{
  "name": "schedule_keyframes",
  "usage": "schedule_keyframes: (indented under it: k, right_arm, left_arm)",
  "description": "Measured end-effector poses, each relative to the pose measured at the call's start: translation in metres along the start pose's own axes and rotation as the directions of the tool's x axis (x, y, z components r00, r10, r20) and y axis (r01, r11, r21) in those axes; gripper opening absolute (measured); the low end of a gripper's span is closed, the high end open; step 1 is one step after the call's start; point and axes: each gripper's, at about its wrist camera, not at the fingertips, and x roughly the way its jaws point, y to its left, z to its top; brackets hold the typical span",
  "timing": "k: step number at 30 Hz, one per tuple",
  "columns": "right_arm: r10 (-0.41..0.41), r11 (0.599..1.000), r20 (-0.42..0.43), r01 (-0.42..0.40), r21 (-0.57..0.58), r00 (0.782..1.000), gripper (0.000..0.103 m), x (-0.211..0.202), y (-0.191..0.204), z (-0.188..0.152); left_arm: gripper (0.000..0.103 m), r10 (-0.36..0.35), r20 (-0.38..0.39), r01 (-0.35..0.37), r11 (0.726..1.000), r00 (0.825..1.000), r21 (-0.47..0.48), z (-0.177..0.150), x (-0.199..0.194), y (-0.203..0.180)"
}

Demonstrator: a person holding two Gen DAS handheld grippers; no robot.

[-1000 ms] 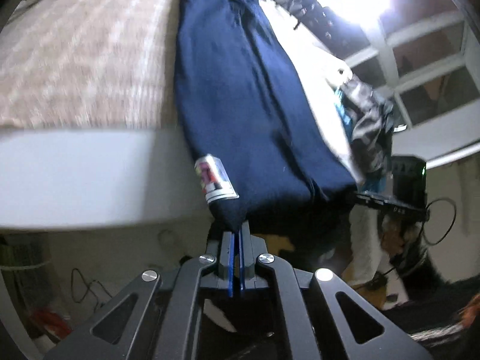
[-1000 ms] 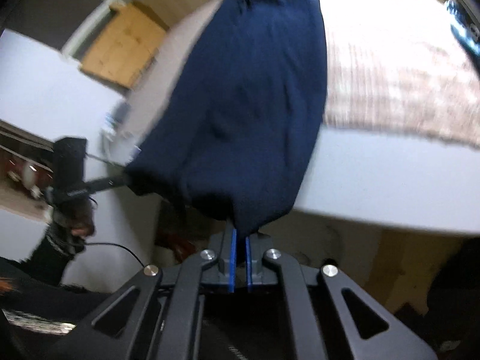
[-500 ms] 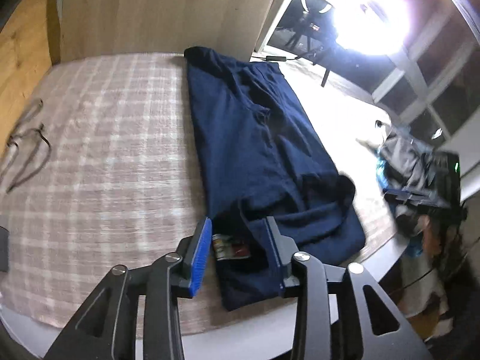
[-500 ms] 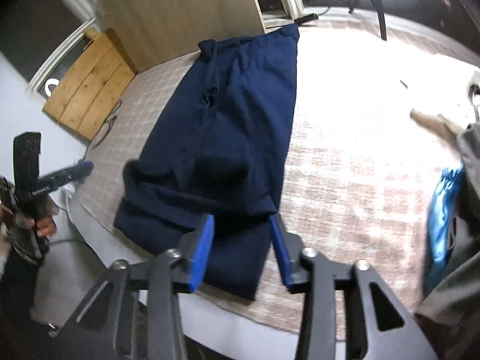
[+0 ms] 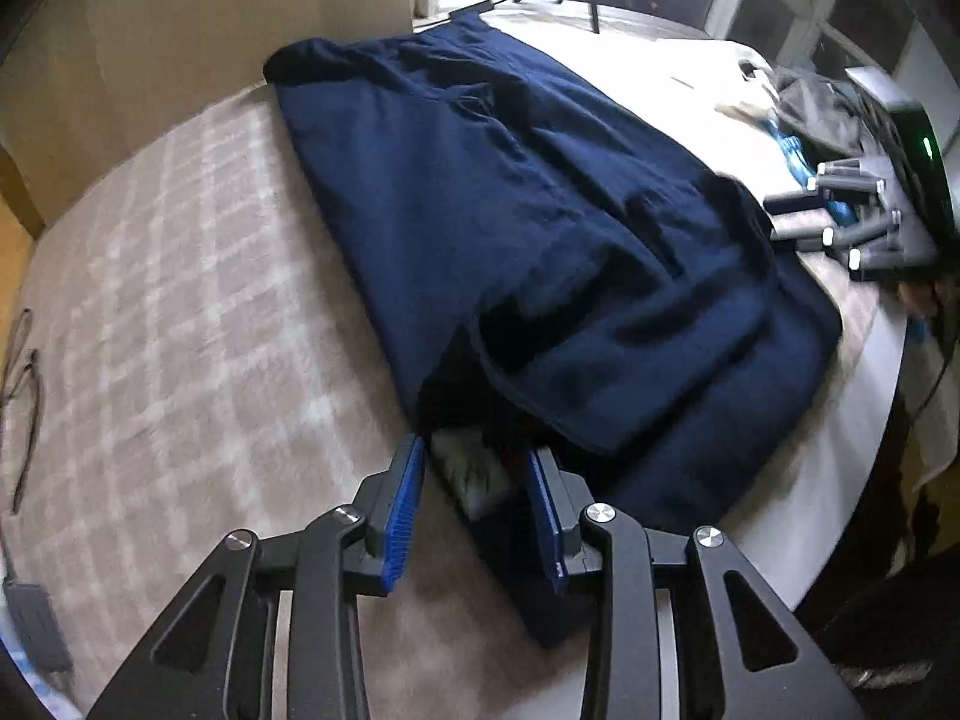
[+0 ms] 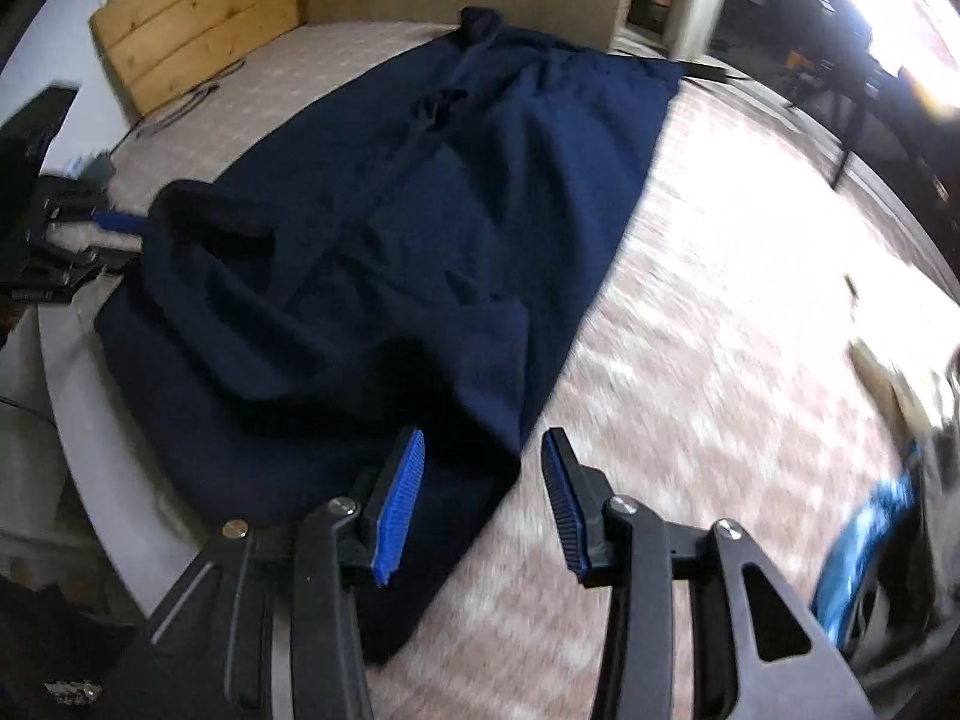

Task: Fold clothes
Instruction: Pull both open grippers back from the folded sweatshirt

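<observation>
Now, left gripper (image 5: 477, 498): blue-padded fingers spread apart, holding nothing, poised over the near hem of the navy garment (image 5: 540, 228); a white label (image 5: 474, 471) shows between them.
Right gripper (image 6: 483, 495): fingers likewise parted and empty; the garment's near right corner lies between and just ahead of them.
Navy garment: lying lengthwise on the plaid cover (image 5: 168, 312), its near end doubled back over itself in a loose, rumpled fold, the far end reaching the wooden wall.
Clothes pile (image 5: 822, 114): grey and blue items, well apart at the table's right side.
Cable (image 5: 24, 396): on the cover, far left.
</observation>
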Motion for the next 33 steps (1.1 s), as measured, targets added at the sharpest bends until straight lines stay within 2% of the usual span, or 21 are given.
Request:
schedule_keyframes:
  k: [1,3,4,5,9,11,12,14,15,17,18,20,23,27,29,30,33]
  right_arm:
    - [-0.011,0.998,0.004,0.011,0.057,1.000,0.038,0.005,-0.011,0.003]
    - [0.019,0.973,0.030,-0.026,0.229,0.999,0.038,-0.003,-0.045,0.002]
    - [0.039,0.948,0.047,-0.052,0.313,0.998,0.038,-0.008,-0.063,0.000]
    - [0.046,0.946,0.054,-0.061,0.317,0.997,0.038,-0.013,-0.070,0.001]
    - [0.053,0.993,0.038,-0.056,0.101,0.998,0.038,-0.021,-0.047,0.015]
    - [0.113,0.992,0.052,-0.115,0.053,0.992,0.038,-0.021,-0.034,0.024]
    - [0.169,0.985,0.058,-0.171,0.034,0.984,0.038,-0.017,-0.026,0.029]
    - [0.208,0.978,0.013,-0.209,0.005,0.978,0.038,0.002,-0.012,0.035]
    - [0.178,0.984,-0.024,-0.178,-0.009,0.984,0.038,0.015,-0.008,0.037]
    - [0.132,0.991,-0.083,-0.133,-0.014,0.988,0.036,0.032,-0.009,0.036]
    - [0.134,0.991,-0.087,-0.135,-0.008,0.987,0.036,0.031,-0.012,0.036]
    - [0.142,0.990,-0.066,-0.140,0.029,0.988,0.036,0.016,-0.021,0.040]
    - [0.153,0.985,0.004,-0.153,0.080,0.988,0.036,-0.018,-0.038,0.042]
    - [0.078,0.990,0.067,-0.085,0.110,0.995,0.036,-0.049,-0.065,0.055]
    - [0.033,0.991,0.091,-0.045,0.126,0.995,0.036,-0.058,-0.078,0.069]
    - [0.010,0.988,0.114,-0.027,0.151,0.993,0.037,-0.057,-0.089,0.082]
    - [0.047,0.971,0.123,-0.074,0.228,0.991,0.038,-0.041,-0.117,0.120]
  left_arm:
    - [0.031,0.004,0.021,-0.003,0.997,1.000,-0.075,0.007,-0.001,0.013]
    - [0.028,0.024,0.078,-0.005,0.971,0.997,-0.239,0.015,-0.009,0.042]
    - [0.028,0.028,0.093,-0.002,0.965,0.995,-0.262,0.016,-0.014,0.049]
    - [0.028,0.024,0.098,0.001,0.971,0.995,-0.240,0.016,-0.018,0.050]
    - [0.028,0.007,0.066,-0.003,0.998,0.998,-0.068,0.015,-0.020,0.027]
    - [0.028,0.000,0.047,0.001,1.000,0.999,-0.027,0.021,-0.009,0.017]
    - [0.032,-0.004,0.037,0.004,1.000,0.999,-0.014,0.024,-0.002,0.013]
    - [0.029,-0.010,0.019,0.010,1.000,1.000,0.011,0.031,0.012,0.004]
    - [0.026,-0.005,0.002,0.005,1.000,1.000,0.005,0.035,0.021,0.003]
    - [0.025,-0.005,-0.004,0.004,0.999,1.000,-0.039,0.040,0.027,0.009]
    - [0.025,-0.004,-0.013,0.003,0.998,1.000,-0.064,0.042,0.025,0.013]
    - [0.022,0.011,0.005,-0.010,0.996,1.000,-0.092,0.047,0.012,0.018]
    - [0.025,0.025,0.044,-0.019,0.992,0.999,-0.123,0.063,-0.009,0.031]
    - [0.025,0.042,0.094,-0.026,0.986,0.995,-0.165,0.086,-0.035,0.049]
    - [0.025,0.051,0.119,-0.029,0.982,0.992,-0.186,0.098,-0.048,0.058]
    - [0.029,0.056,0.132,-0.030,0.980,0.990,-0.196,0.104,-0.055,0.063]
    - [0.034,0.054,0.150,-0.022,0.978,0.987,-0.207,0.148,-0.036,0.084]
